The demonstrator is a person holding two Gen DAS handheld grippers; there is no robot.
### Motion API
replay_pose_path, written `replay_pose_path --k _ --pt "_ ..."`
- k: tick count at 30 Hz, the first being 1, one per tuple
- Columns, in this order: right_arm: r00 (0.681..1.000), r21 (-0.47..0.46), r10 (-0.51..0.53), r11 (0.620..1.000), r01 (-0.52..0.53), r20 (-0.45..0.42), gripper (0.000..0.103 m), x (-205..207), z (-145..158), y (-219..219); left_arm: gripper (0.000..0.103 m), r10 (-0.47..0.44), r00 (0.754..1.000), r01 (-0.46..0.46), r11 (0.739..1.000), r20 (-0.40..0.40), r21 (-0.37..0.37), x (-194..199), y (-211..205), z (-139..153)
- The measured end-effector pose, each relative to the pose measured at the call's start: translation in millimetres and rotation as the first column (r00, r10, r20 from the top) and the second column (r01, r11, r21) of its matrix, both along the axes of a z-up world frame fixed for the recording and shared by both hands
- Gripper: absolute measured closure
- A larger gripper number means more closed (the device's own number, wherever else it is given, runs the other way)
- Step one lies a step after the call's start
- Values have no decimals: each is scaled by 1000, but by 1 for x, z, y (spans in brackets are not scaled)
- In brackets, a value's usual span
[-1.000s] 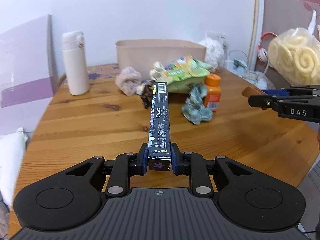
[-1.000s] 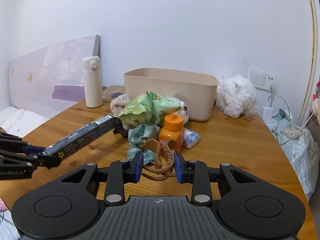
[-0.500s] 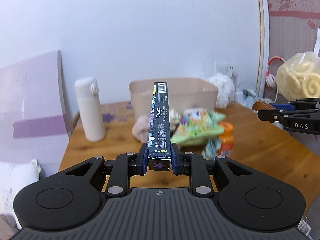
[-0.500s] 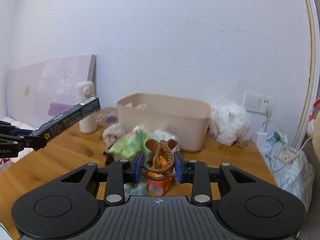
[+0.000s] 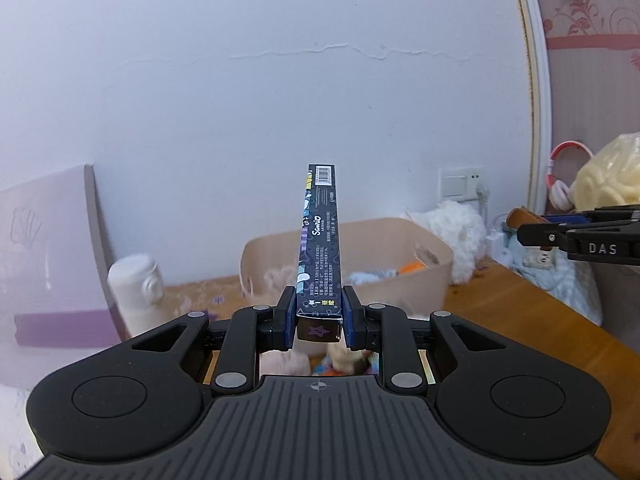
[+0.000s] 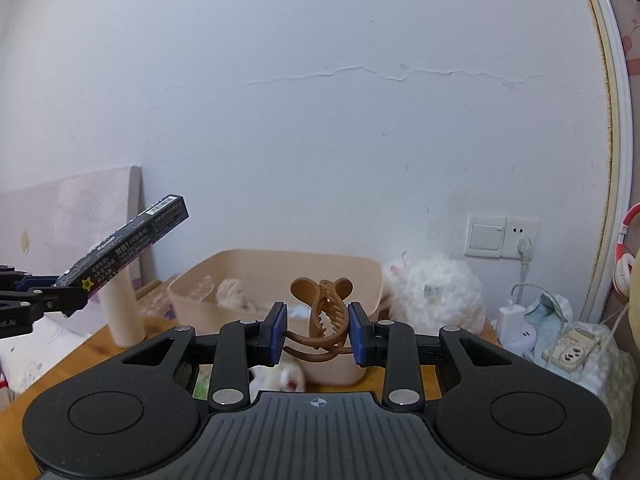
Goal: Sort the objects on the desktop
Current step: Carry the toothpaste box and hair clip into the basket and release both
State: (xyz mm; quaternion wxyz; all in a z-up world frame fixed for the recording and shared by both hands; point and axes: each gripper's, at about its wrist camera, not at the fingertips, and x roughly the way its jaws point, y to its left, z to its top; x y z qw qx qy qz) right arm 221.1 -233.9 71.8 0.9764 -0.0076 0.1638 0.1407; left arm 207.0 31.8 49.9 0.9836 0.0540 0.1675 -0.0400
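My left gripper (image 5: 319, 320) is shut on a long dark blue box (image 5: 320, 240), which points forward and upward over the beige bin (image 5: 424, 280). The box also shows in the right wrist view (image 6: 132, 242), held by the left gripper (image 6: 48, 300) at far left. My right gripper (image 6: 319, 334) is shut on a brown hair claw clip (image 6: 324, 312), raised in front of the beige bin (image 6: 192, 292). The right gripper also shows in the left wrist view (image 5: 524, 236) at right. The bin holds fluffy and soft items.
A white bottle (image 5: 136, 296) stands left of the bin on the wooden table (image 5: 540, 320). A white fluffy toy (image 6: 436, 292) sits right of the bin. Chargers and a power strip (image 6: 568, 348) lie at far right. A purple board (image 5: 44, 260) leans at left.
Both grippers have risen and tilted up with their loads. The bin now sits closer and lower in both views, and the table items have dropped below the fingers.
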Motion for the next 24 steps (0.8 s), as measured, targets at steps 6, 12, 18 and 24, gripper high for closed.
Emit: replay_pose_path --k 6,12,18,24 --pt "1000 -34 -4 999 3 -16 73 54 6 4 80 57 998 -57 998 -12 20 66 -8 0" --pt "999 -59 -9 998 6 -51 73 109 -2 20 80 115 992 -113 993 -50 41 126 -6 -12" --pt "995 -63 -19 998 13 -94 73 163 -11 33 80 145 982 -140 989 -123 42 181 0 -31" --pt "989 -142 -35 990 15 -144 73 202 -35 55 80 155 969 -133 984 -191 121 217 -8 -60"
